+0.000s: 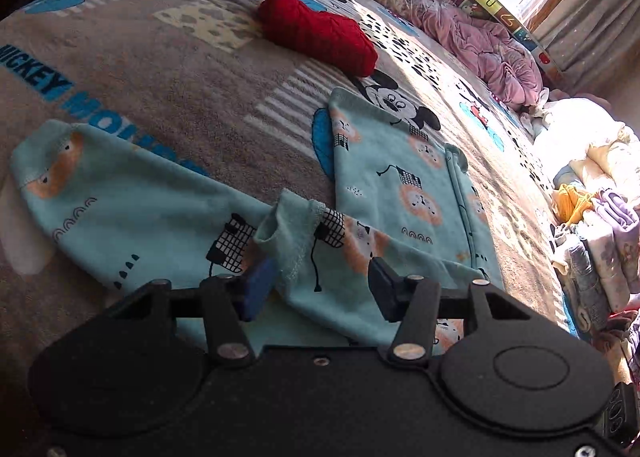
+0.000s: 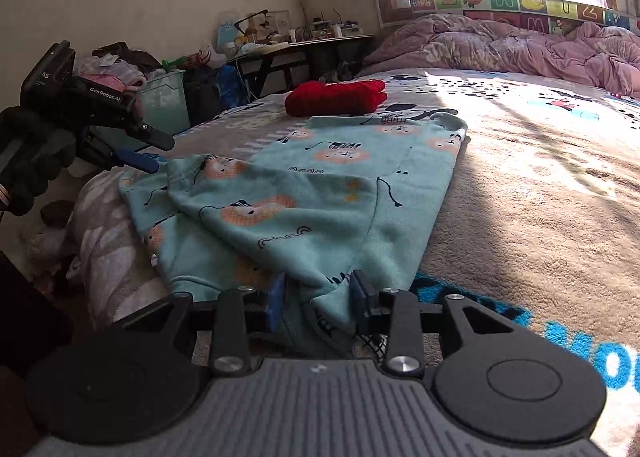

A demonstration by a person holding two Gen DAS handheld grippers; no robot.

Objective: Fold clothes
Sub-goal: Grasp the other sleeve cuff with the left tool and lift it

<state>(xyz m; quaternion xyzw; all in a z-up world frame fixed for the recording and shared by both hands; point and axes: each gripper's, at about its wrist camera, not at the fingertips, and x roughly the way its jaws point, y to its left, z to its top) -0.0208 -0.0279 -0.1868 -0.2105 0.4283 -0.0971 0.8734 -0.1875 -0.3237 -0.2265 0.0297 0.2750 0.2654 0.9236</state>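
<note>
A teal garment (image 1: 400,185) printed with orange lions lies spread on the Mickey Mouse blanket (image 1: 160,77). One sleeve (image 1: 120,209) stretches out to the left. My left gripper (image 1: 320,283) is open just above a raised hem fold (image 1: 296,241), which sits between the pads without being pinched. The right wrist view shows the left gripper (image 2: 160,155) in a gloved hand (image 2: 32,161) at the garment's (image 2: 320,185) far left edge. My right gripper (image 2: 318,297) is shut on a bunched fold of the garment's near edge.
A folded red knit (image 1: 320,37) (image 2: 336,97) lies beyond the teal garment. A crumpled pink quilt (image 1: 460,25) (image 2: 520,45) lines the window side. A pile of clothes (image 1: 592,237) sits at the right. A green bin (image 2: 164,97) and a cluttered desk (image 2: 320,41) stand off the bed.
</note>
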